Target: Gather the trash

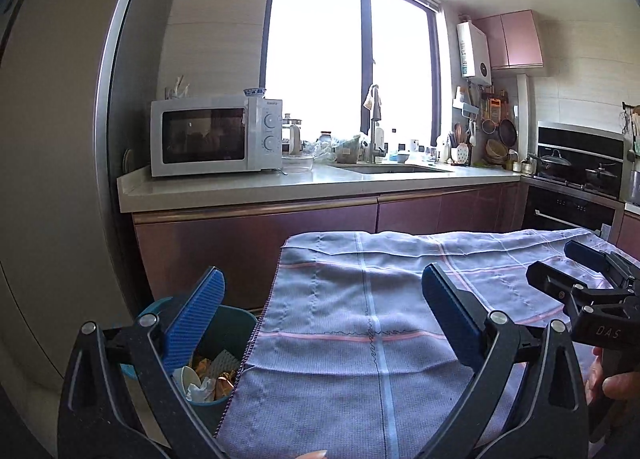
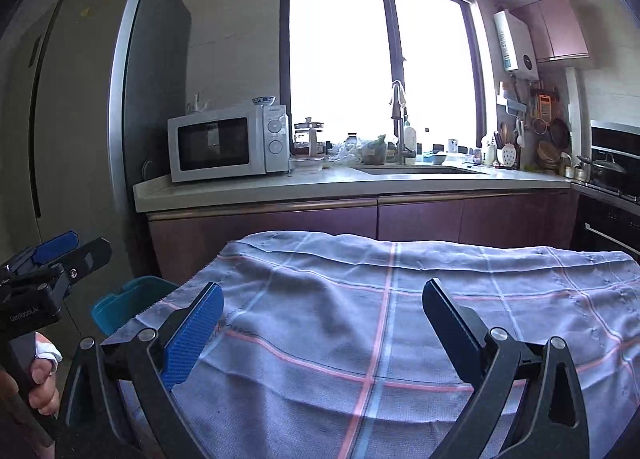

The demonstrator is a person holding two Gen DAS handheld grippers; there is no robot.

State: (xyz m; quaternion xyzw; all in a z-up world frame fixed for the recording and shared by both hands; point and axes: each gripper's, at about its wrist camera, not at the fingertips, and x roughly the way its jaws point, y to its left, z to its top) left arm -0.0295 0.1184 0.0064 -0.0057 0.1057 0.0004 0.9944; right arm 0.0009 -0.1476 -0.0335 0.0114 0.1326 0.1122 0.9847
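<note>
A teal trash bin [image 1: 236, 323] stands on the floor at the table's left edge, holding crumpled paper, wrappers and other scraps [image 1: 208, 379]. Its rim also shows in the right wrist view [image 2: 128, 301]. My left gripper [image 1: 322, 299] is open and empty, with its left finger above the bin and its right finger over the cloth. My right gripper [image 2: 322, 313] is open and empty above the checked blue-grey tablecloth [image 2: 400, 319]. The right gripper also shows at the right edge of the left wrist view [image 1: 576, 271]. The left gripper shows at the left edge of the right wrist view [image 2: 60, 255].
The cloth [image 1: 380, 299] covers the table in front of me. Behind it runs a kitchen counter [image 1: 280, 187] with a white microwave [image 1: 216, 135], a sink and faucet [image 1: 376, 131]. A tall fridge [image 1: 52, 139] stands left; a stove [image 1: 576, 171] is at the right.
</note>
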